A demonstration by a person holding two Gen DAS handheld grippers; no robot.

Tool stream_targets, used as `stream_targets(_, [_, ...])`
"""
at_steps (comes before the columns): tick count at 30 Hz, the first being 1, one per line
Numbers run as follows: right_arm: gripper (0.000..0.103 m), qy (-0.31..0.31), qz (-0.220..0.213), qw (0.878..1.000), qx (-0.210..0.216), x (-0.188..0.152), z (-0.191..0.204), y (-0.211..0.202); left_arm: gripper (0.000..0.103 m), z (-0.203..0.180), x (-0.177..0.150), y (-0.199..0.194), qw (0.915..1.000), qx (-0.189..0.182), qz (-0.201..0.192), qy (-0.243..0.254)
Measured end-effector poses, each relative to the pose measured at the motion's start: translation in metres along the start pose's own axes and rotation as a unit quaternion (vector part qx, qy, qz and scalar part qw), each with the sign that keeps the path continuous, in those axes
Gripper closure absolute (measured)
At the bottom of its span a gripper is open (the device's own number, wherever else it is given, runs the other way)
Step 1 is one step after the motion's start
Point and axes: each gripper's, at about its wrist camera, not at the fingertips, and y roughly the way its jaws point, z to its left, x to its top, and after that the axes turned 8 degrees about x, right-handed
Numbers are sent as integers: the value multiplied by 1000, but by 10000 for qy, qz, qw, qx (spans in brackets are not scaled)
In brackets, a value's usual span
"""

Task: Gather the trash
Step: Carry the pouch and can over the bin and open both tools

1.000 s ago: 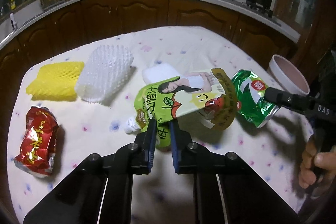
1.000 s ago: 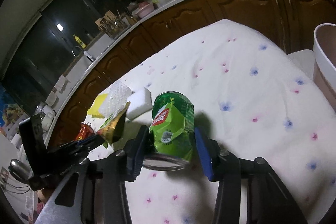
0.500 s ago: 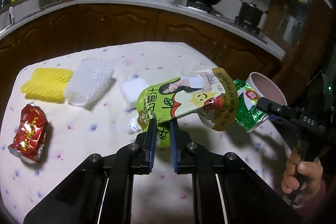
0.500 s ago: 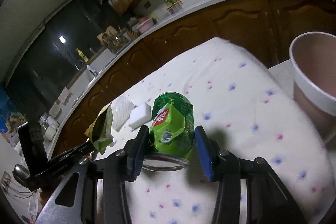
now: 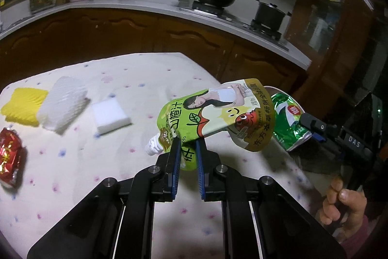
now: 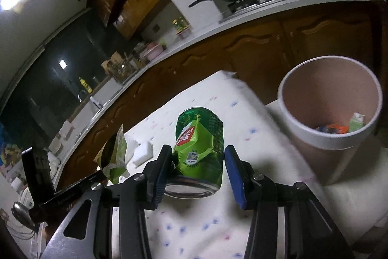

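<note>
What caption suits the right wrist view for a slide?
Right gripper carries a crushed green can toward the pink bin beside the table.

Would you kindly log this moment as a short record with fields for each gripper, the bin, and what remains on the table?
left gripper: shut on green juice pouch, lifted off the table
right gripper: shut on crushed green can, lifted
bin: pink with white rim, beside the table, some trash inside
left on table: crushed red can, yellow foam net, white foam net, white sponge block
</note>
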Motion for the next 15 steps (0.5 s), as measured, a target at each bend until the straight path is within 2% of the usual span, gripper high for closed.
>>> stream_targets(15, [57,283,-547,9974,-365,22,-47,-54,92,-76,20,17,9981,-437,1,429])
